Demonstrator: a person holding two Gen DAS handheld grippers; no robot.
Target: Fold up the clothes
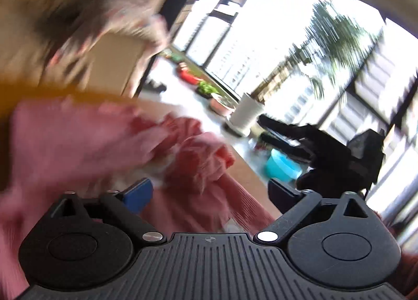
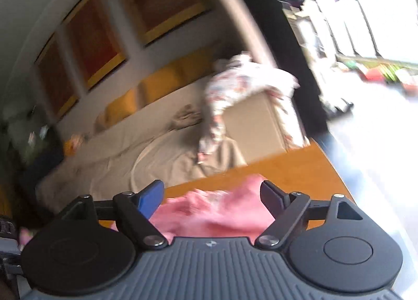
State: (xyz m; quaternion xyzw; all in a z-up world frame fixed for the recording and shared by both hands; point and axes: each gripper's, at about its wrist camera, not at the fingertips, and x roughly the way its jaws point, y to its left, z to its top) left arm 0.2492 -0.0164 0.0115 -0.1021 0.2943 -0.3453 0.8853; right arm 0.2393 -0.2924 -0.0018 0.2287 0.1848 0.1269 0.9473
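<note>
Both your jaws stand spread, pinching nothing: the pink garment [image 2: 209, 211] lies bunched on the tabletop [image 2: 300, 169] beneath them. Grab a single layer (the folds are blurred) or the heap will drag crooked.

You've got a wooden table [image 2: 300, 169], orange-brown top, rounded edge on its window side. A pink garment [image 2: 216, 211] lies bunched directly on it, near you, with part of the bare top past it. Frames are blurred, so folds are unclear.
</note>
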